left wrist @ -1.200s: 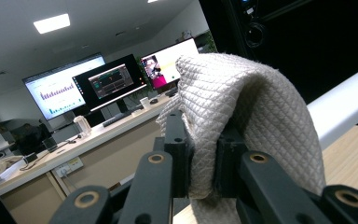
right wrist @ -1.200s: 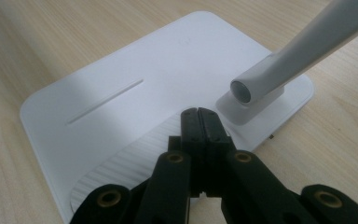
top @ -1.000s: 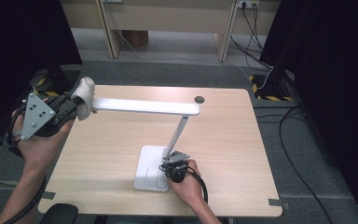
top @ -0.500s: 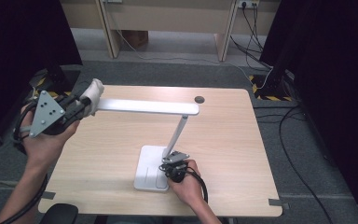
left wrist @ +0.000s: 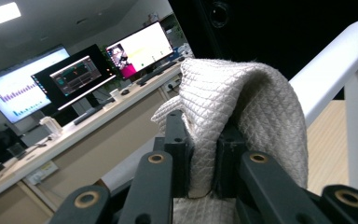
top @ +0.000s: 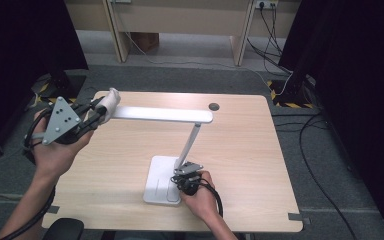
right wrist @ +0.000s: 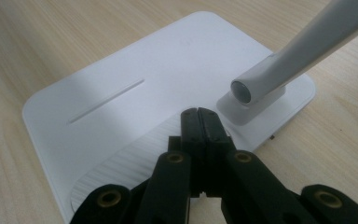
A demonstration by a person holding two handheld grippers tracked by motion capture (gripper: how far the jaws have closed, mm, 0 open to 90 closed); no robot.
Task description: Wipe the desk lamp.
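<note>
My left tongs (top: pixel 100 107), clenched on the cloth (top: pixel 111 99), have slid farther along the lamp (top: pixel 160 114) head's left end since a second ago. My right tongs (top: pixel 179 179) stay pressed shut on the base (top: pixel 157 181), so wiping continues.

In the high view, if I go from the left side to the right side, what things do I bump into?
Left gripper → white cloth clamped in it → lamp head bar → lamp base → right gripper pressing on the base → dark round hole in the table.
</note>
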